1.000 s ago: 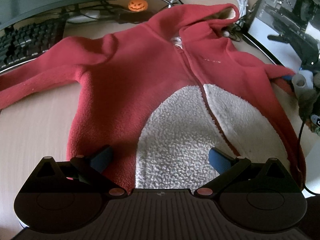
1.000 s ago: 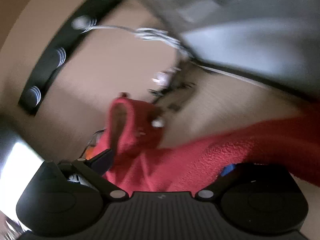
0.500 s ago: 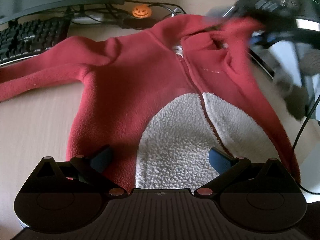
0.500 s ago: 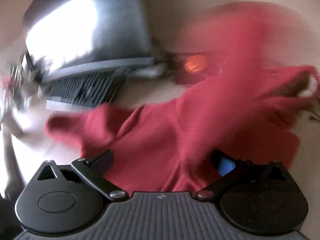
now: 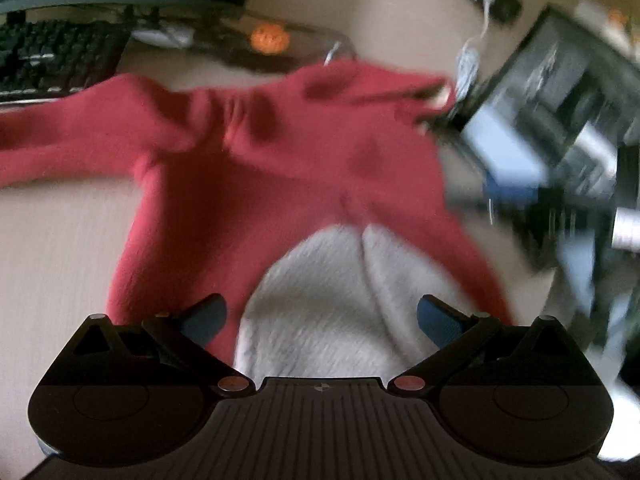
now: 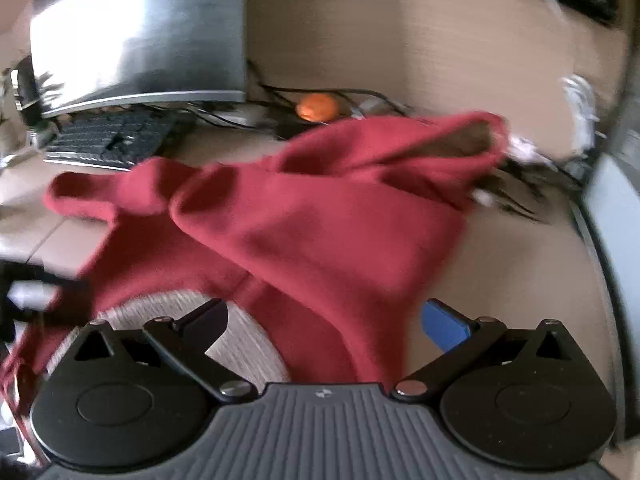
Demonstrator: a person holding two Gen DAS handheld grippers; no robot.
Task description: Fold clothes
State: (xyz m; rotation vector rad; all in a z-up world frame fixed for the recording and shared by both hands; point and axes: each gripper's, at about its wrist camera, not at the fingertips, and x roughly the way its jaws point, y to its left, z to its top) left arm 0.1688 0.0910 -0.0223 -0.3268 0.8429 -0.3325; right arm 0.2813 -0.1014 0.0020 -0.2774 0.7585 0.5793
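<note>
A: What's on the desk (image 6: 520, 264)?
B: Red fleece hoodie (image 5: 280, 168) w/ white fuzzy front panel (image 5: 320, 300), lying front up, hood (image 6: 420, 144) toward the back near an orange pumpkin ornament (image 6: 316, 106). One sleeve (image 6: 328, 240) lies folded diagonally across the chest; the other sleeve (image 5: 60, 136) stretches out toward the keyboard (image 6: 108, 140).
A: Left gripper (image 5: 320, 320)?
B: Fingers spread wide apart, nothing between them, above the white panel at the hem end. Pic is blurred.
A: Right gripper (image 6: 324, 320)?
B: Also spread apart. The folded sleeve runs down between its fingers, but neither pad pinches it as far as visible. Blue pad (image 6: 444, 328) sits just beside the cloth's edge.
A: Background?
B: Monitor (image 6: 140, 36) behind the keyboard, cables around the ornament, 2nd screen (image 5: 552, 128) at the far side, too blurred for detail.
</note>
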